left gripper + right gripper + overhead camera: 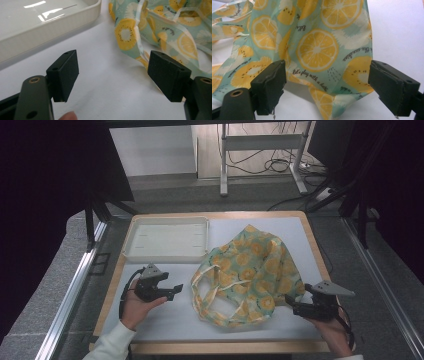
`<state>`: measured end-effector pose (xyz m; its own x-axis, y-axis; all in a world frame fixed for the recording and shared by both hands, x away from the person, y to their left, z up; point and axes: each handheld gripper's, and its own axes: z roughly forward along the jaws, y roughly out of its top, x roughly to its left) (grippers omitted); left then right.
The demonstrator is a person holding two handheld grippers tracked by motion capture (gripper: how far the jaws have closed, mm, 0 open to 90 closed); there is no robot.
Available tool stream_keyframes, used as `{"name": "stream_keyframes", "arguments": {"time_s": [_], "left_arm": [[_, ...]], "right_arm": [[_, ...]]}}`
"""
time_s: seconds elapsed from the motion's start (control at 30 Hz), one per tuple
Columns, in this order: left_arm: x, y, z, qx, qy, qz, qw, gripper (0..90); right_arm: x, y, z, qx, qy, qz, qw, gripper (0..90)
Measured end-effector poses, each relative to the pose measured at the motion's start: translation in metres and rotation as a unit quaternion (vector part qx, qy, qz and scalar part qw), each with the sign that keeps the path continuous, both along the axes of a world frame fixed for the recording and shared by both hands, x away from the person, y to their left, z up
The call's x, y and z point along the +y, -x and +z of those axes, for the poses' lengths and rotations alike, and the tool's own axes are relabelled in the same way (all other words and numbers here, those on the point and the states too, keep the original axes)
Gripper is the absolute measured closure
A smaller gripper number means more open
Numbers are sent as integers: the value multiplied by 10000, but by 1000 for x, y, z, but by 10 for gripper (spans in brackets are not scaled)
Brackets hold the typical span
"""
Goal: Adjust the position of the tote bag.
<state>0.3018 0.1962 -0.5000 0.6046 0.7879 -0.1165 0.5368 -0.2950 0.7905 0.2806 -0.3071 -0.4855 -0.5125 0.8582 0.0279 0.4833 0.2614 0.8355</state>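
Note:
A crumpled cloth bag (250, 272), pale green with yellow fruit slices and white handles, lies right of centre on the white table mat (165, 317). My left gripper (176, 291) rests on the mat to the bag's left, open and empty, its jaws pointing at the bag's handles (140, 42). My right gripper (290, 304) sits at the bag's near right corner, open, with the bag's edge (322, 75) lying between and beyond its jaws without the pads (270, 85) touching it.
An empty white tray (167, 239) stands at the back left of the mat, just behind the left gripper. The wooden table edge (320, 255) frames the mat; metal rails run along both sides.

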Motion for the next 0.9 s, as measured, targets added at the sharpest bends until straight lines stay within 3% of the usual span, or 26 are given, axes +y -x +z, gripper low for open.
{"name": "stream_keyframes", "arguments": {"time_s": [0.3,0.63,0.9], "left_arm": [[1,4,-1,33,-128,6,9999,253],[-4,11,-5,-8,-286,-91,9996,254],[-9,11,-7,21,-327,-109,9994,253]], "right_arm": [[-1,-5,-4,17,61,30,10000,152],[1,-1,0,-138,159,-2,9998,152],[6,-6,-3,-25,55,129,9999,154]]}}
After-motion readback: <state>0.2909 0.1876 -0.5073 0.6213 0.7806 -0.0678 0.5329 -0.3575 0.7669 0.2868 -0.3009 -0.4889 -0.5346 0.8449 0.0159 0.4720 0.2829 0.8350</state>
